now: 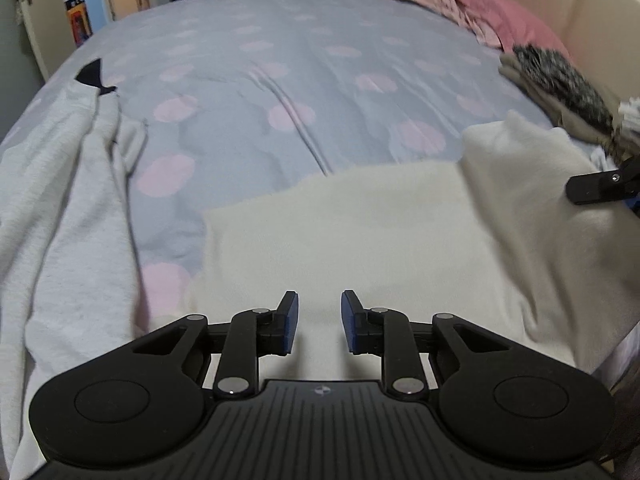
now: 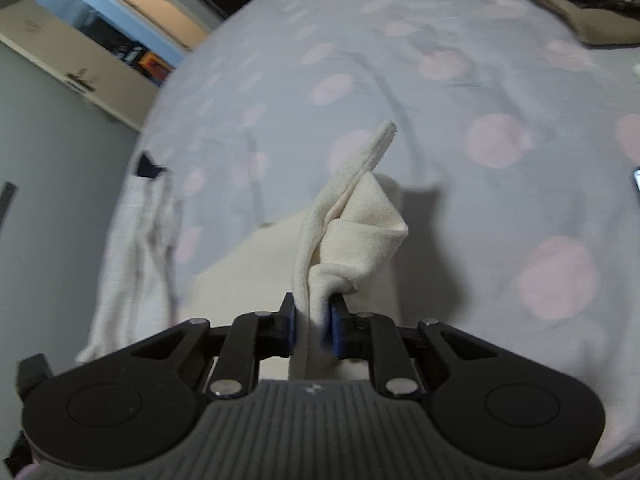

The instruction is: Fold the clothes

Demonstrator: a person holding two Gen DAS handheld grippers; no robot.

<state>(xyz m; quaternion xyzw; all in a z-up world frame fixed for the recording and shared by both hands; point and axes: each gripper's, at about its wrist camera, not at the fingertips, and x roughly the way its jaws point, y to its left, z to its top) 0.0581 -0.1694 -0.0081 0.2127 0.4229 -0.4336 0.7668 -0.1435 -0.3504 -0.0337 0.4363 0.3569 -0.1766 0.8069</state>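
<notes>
Left hand-held gripper [image 1: 319,322]: fingers apart, nothing between the blue pads [image 1: 291,322]. It hangs over the cream garment [image 1: 360,248], which lies spread on the bed [image 1: 280,60] at the near edge, filling the 6 o'clock half of the left wrist view.

Right hand-held gripper [image 2: 313,326]: fingers closed on a bunched fold of the cream garment [image 2: 352,232]. The pinched cloth rises out of the jaws toward 12 o'clock, its free corner standing clear of the bedcover. In the left wrist view one finger of this gripper [image 1: 600,186] shows at 3 o'clock, beside the raised part of the garment.

Bedcover: pale blue-grey with pink spots, creased through the middle.

White garment [image 1: 68,208]: lies at 9 o'clock in the left wrist view, rumpled lengthwise, separated from the cream garment by a strip of bedcover. A small dark piece [image 1: 94,76] sits at its far end; what it is cannot be told.

Further items: pink pillows [image 1: 480,12] at 1 o'clock by the headboard; a pile of beige and speckled dark clothing [image 1: 560,80] at 2 o'clock, near the cream garment's far edge.
</notes>
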